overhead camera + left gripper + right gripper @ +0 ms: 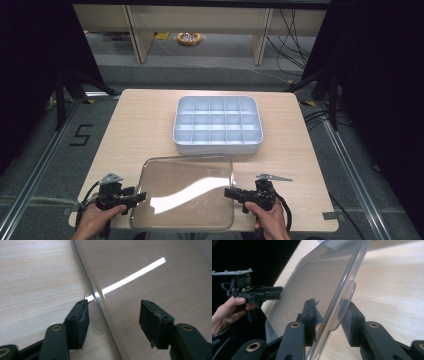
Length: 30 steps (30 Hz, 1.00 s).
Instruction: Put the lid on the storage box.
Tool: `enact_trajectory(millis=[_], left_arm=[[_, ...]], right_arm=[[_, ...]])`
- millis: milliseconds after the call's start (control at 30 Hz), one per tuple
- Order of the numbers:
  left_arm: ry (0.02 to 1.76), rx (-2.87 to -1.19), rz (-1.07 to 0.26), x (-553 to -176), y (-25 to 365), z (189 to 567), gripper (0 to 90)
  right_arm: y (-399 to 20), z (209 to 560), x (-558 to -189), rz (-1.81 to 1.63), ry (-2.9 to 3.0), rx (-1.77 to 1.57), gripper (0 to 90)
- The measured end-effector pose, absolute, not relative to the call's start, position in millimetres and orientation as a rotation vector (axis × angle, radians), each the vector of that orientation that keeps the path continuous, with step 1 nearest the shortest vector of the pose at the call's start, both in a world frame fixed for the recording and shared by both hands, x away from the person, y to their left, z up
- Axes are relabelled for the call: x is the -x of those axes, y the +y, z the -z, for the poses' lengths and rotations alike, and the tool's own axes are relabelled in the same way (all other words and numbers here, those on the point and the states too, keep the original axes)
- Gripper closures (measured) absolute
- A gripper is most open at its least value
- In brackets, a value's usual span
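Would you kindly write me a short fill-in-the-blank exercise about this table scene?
1. The clear lid lies ____ the tray on the table, on the person's side.
2. The tray's compartments are all ____.
3. Both grippers sit at the lid's side edges with their jaws ____.

Missing words: in front of; empty; open

Both hands enter from the near edge, each w/ a hand-held gripper: left hand-held gripper (140,196) at near left, jaws pointing right and spread wide apart. Right hand-held gripper (229,192) at near right, jaws pointing left, also apart w/ gaps either side. Left hand (96,220) and right hand (271,218) wrap the grips, fingers curled.
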<state>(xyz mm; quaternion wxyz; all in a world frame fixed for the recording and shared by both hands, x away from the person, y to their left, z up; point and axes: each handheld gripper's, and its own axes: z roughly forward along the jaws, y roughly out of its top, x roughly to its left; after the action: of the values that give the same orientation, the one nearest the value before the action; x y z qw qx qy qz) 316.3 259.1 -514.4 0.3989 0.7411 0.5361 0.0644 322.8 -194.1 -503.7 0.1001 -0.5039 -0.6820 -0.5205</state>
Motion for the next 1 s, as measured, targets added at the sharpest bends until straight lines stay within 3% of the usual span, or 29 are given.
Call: enact_trajectory(millis=[100,267,467,1000], left_arm=[[1.379,-1.826,-0.126,-318.6,261.2,515.0,30.3],[1.402,-1.792,-0.092,-320.0,265.6,514.9,31.0],[1.445,-1.681,-0.054,-317.8,275.2,512.6,46.6],[1.398,-1.529,-0.157,-288.4,275.9,481.0,65.2]], right_arm=[[-193.8,500.5,-323.6,1.582,-2.019,1.441,70.0],[-194.9,499.4,-325.5,1.578,-2.041,1.443,71.8],[-194.6,496.9,-326.5,1.583,-2.042,1.461,72.3],[-197.2,473.3,-315.0,1.626,-2.102,1.482,74.9]])
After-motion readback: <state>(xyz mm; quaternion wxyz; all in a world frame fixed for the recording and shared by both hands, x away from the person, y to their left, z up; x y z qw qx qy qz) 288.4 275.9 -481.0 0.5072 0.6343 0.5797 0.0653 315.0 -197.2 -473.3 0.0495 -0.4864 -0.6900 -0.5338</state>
